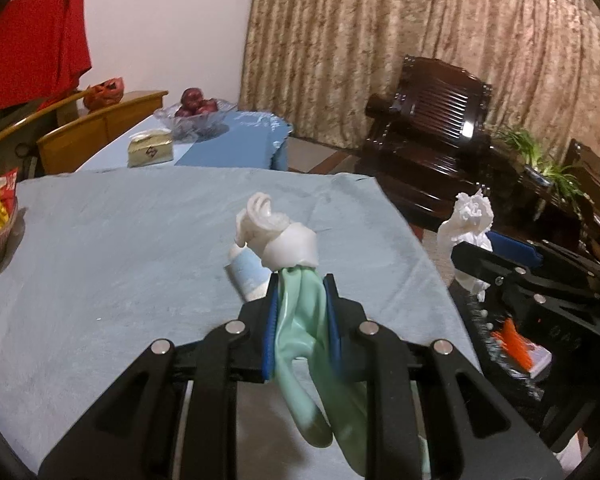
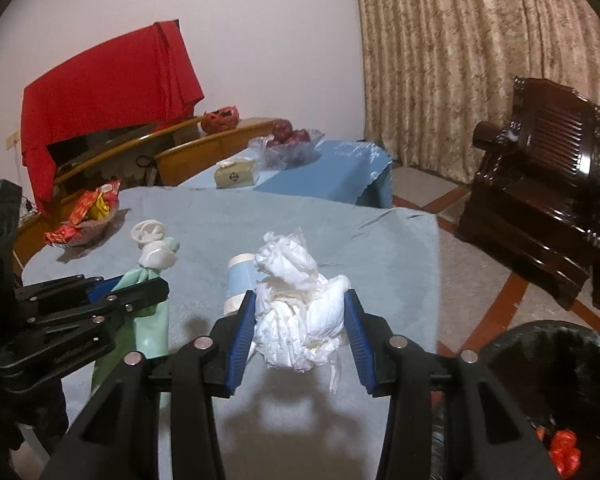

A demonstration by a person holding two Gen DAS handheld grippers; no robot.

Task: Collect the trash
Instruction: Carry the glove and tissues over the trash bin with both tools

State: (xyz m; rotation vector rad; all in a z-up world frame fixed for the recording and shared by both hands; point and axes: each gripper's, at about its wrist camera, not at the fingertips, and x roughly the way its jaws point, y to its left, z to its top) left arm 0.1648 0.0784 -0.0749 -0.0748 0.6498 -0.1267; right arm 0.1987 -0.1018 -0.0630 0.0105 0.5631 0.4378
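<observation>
On the left, the left gripper (image 1: 300,292) has its jaws drawn narrow on a limp mint-green rubber glove with a knotted white cuff (image 1: 296,308), carried above the table covered in a pale blue-grey cloth (image 1: 120,248). Only a thin fold sits between the blue pads, so the slick rubber could slide out and drop.

Near the table's middle lies a pale blue cylinder with white ends (image 2: 240,280), one more piece to gather; the hanging glove could knock it rolling toward the right edge.

On the right, the right gripper (image 2: 300,320) pinches a crumpled wad of white tissue paper (image 2: 296,300) at middling width. Loose tails hang below and could tear away.

Past the table's near right corner sits a black-lined bin (image 2: 548,364).

Count: two grippers, one glove, one tissue wad, one cylinder, one bin.
</observation>
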